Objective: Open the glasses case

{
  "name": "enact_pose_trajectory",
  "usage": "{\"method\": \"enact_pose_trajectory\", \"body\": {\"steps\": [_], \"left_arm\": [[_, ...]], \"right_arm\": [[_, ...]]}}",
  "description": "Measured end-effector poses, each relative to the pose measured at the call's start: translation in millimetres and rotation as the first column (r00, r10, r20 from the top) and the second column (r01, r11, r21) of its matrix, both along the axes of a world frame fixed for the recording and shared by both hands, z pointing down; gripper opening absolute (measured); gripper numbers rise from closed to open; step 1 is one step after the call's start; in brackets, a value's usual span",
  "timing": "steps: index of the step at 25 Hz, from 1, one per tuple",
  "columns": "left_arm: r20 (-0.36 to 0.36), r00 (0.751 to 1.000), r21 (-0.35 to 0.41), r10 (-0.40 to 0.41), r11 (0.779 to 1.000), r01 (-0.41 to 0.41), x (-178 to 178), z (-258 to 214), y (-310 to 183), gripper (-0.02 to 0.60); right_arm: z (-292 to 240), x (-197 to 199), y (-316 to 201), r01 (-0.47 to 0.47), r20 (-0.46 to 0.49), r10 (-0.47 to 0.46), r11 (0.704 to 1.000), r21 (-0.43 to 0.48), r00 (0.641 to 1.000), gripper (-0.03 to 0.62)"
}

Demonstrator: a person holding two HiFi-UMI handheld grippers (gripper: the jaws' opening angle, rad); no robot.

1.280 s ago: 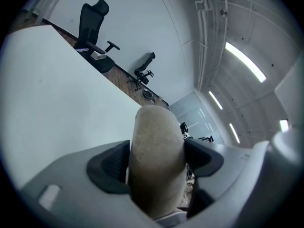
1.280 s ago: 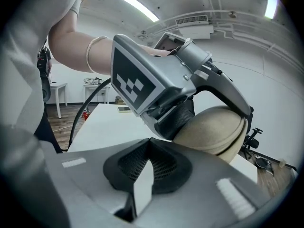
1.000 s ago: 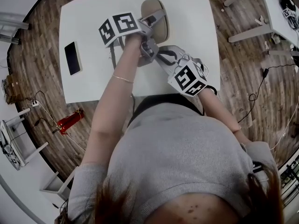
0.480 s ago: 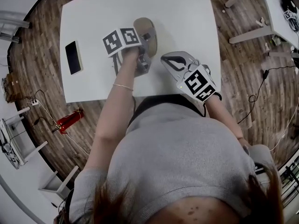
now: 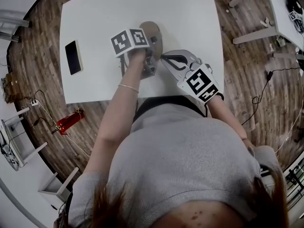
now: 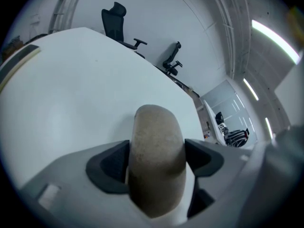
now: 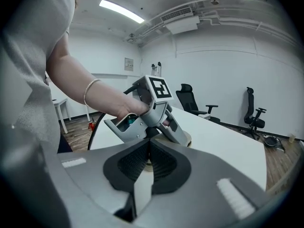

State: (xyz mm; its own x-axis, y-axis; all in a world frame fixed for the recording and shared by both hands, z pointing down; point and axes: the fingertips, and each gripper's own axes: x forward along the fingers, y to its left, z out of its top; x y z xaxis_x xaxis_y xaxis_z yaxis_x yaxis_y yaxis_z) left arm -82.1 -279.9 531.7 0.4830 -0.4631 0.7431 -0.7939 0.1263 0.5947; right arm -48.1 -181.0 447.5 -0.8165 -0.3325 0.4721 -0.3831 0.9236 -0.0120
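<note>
The tan oval glasses case (image 5: 153, 31) lies closed on the white table (image 5: 190, 13), near its front middle. My left gripper (image 5: 152, 46) reaches down over it. In the left gripper view the case (image 6: 154, 137) sits lengthwise between the two dark pads (image 6: 111, 167), which press on its sides. My right gripper (image 5: 164, 57) is shut, its tips just right of the case's near end. In the right gripper view its pads (image 7: 137, 163) meet. Beyond them are the left gripper (image 7: 152, 110) and a sliver of the case (image 7: 188, 137). Whether the right tips touch the case is hidden.
A black phone (image 5: 73, 57) lies at the table's left side. A red cylinder (image 5: 70, 122) and cables lie on the wooden floor to the left. Another white table (image 5: 280, 13) stands at the upper right. Office chairs (image 7: 190, 99) stand beyond the table.
The left gripper has come down toward the table with the case between its jaws. The right gripper drew back to the right, then moved left again to the case's near end.
</note>
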Motion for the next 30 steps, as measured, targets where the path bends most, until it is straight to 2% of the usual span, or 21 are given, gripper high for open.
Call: {"method": "enact_pose_trajectory", "body": {"steps": [8,12,18,23,27,30], "left_arm": [[0.059,0.998,0.01,0.024,1.0,-0.025,4.7,4.0,0.6,0.365],[0.062,0.998,0.023,0.027,0.999,-0.028,6.3,4.1,-0.1,0.374],[0.087,0.993,0.086,0.079,0.993,-0.086,11.9,4.0,2.7,0.398],[0.049,0.996,0.16,0.078,0.983,-0.085,19.4,-3.3,4.2,0.48],[0.037,0.997,0.18,0.062,0.981,-0.067,19.5,-10.9,12.7,0.488],[0.076,0.996,0.221,0.053,0.973,-0.069,13.9,-21.9,14.9,0.488]], "right_arm": [[-1.5,-1.0,-7.4,-0.033,-0.002,0.033,0.999,0.009,0.999,0.006],[-4.7,-0.2,-11.8,-0.043,-0.004,0.043,0.999,0.015,0.999,0.006],[-4.5,2.5,-15.5,-0.065,0.008,0.065,0.998,0.003,0.998,0.006],[-5.3,6.6,-18.0,-0.087,0.023,0.087,0.996,-0.014,0.996,0.006],[-8.6,11.2,-21.4,-0.103,0.046,0.104,0.994,-0.023,0.993,0.006],[-11.9,12.5,-23.0,-0.111,0.066,0.112,0.993,-0.027,0.991,0.006]]}}
